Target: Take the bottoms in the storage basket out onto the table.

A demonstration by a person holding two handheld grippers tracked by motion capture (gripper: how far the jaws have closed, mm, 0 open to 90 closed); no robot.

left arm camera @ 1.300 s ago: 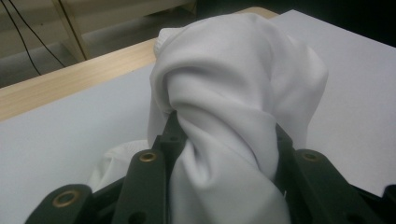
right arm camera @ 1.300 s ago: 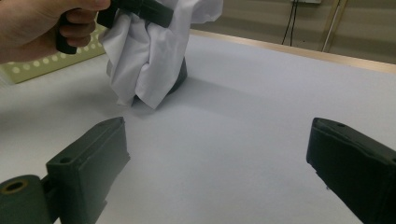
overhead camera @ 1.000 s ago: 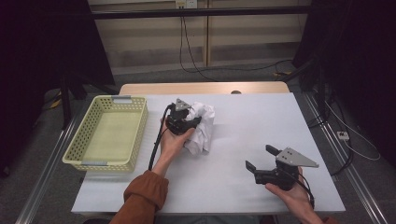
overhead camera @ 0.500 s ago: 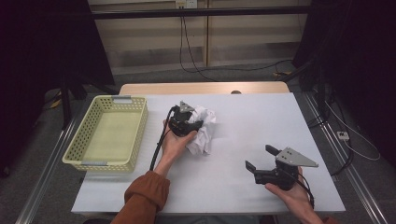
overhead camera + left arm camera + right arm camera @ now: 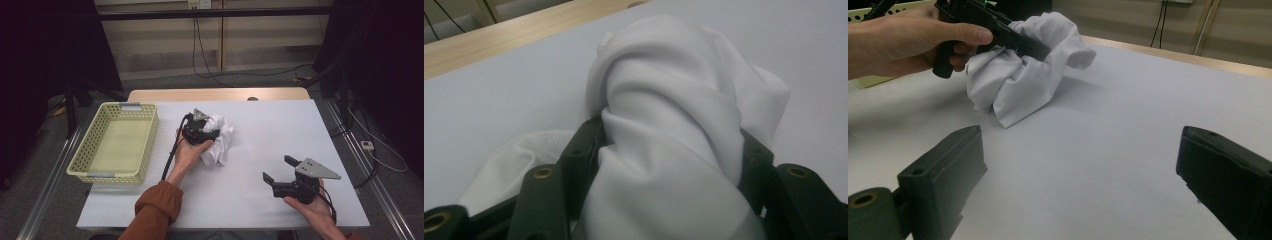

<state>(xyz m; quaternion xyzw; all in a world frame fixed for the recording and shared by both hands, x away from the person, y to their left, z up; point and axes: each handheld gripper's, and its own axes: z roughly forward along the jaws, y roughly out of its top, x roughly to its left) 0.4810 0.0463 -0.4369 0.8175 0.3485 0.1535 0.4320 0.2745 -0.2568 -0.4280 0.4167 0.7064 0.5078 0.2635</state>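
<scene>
left tool [image 5: 209, 131]: jaws just been opening, white cloth [image 5: 220, 140] bunched between them (pads look loose on it) | cloth: mid-desk [image 5: 260, 200], right of the yellow basket [image 5: 116, 142] | right tool [image 5: 275, 170]: jaws wide, nothing held, well apart from the cloth

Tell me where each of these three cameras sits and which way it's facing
High view: above the person's side, looking forward and down on the table; both forearms enter from below.
Left gripper view: rides the left hand-held gripper, looking along its jaws either side of the white cloth.
Right gripper view: rides the right hand-held gripper, looking across the table; left hand visible.
All share the cloth.
</scene>
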